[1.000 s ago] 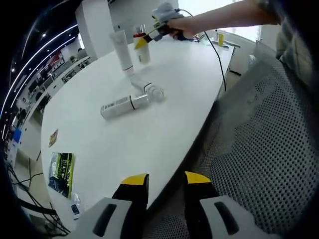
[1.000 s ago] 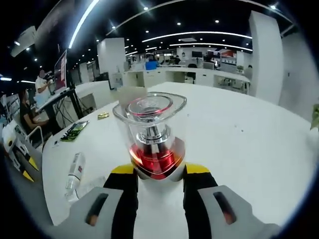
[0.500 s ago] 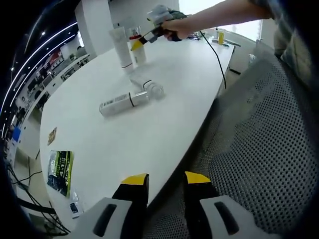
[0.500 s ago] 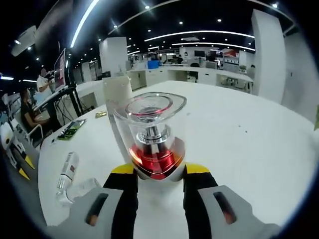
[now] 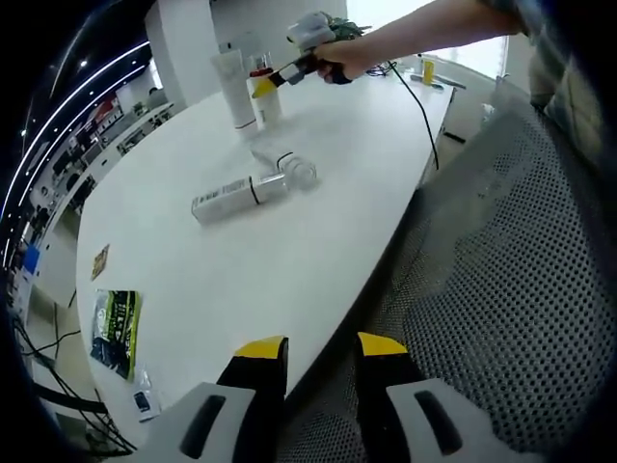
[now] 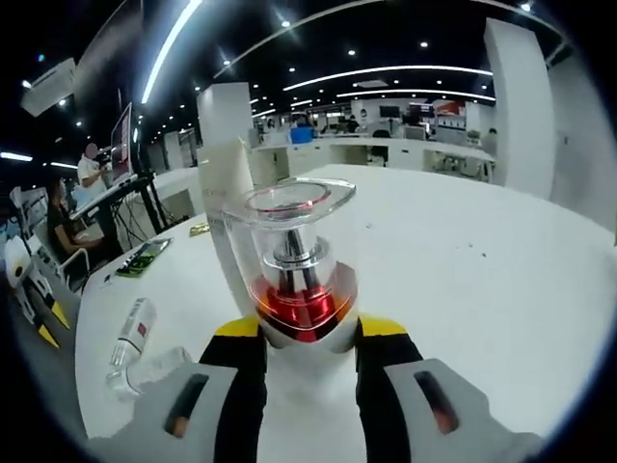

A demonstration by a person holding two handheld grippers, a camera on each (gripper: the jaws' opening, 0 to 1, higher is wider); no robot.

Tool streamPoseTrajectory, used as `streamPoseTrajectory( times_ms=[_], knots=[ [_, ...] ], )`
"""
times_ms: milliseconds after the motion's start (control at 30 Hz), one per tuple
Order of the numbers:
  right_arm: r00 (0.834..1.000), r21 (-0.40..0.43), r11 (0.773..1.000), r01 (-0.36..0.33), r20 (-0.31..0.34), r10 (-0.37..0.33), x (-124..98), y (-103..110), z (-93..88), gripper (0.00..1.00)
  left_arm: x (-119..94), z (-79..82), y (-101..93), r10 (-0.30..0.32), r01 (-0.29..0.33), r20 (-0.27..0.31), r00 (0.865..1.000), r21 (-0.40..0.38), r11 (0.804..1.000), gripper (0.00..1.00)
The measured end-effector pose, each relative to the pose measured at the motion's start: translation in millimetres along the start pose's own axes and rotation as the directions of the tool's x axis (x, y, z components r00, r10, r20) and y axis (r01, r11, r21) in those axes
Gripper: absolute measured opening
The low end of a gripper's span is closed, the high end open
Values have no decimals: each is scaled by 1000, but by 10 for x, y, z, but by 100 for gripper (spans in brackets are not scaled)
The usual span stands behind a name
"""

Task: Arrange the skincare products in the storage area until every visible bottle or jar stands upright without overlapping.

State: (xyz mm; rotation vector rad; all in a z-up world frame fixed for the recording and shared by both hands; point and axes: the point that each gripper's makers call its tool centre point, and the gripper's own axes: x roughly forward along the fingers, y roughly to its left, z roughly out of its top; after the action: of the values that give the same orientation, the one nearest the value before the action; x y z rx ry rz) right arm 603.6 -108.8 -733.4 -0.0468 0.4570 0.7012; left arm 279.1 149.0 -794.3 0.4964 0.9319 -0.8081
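Since a second ago, the right gripper (image 6: 301,333) has carried its clear bottle with the red base (image 6: 297,265) closer to the upright white tube (image 6: 229,207), which now stands just behind it in the right gripper view; its jaws stay clamped on the bottle's lower part. Seen from the left gripper view, that bottle (image 5: 262,89) sits beside the tube (image 5: 234,89) at the far end of the white table (image 5: 318,231). Two more bottles lie on their sides near the table's middle: a white one (image 5: 239,197) and a clear one (image 5: 286,168), their ends close together. The left gripper (image 5: 320,349) hangs over the table's near edge above a mesh chair (image 5: 501,309), jaws apart and holding nothing.
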Motion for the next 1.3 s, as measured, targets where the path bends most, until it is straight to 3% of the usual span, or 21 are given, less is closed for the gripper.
streamPoseTrajectory(
  times_ms=[233,300,367,467,500,667,1300],
  knots=[
    [1000,23,999,-23,8,23,4,17,-2,35,-1,2,1,2,-2,0,1000,3,1000,28],
    [999,30,999,-34,-2,34,7,25,-24,40,-1,4,3,3,-3,1,1000,3,1000,28],
    [997,40,998,-53,-57,55,11,47,-142,43,-1,1,3,4,-4,1,1000,4,1000,28],
    [984,-79,995,-64,-172,49,-20,26,-349,38,-4,2,6,5,-5,1,1000,4,1000,28],
    [983,-81,995,-57,-177,42,-25,18,-364,36,-4,1,6,6,-6,1,1000,4,1000,28],
    [983,-86,994,-71,-176,55,-14,-4,-323,29,1,-10,-3,1,-1,-5,1000,6,1000,28],
    [984,-61,997,-39,-178,27,77,76,-311,29,9,-27,1,1,-1,-16,1000,6,1000,28]
  ],
)
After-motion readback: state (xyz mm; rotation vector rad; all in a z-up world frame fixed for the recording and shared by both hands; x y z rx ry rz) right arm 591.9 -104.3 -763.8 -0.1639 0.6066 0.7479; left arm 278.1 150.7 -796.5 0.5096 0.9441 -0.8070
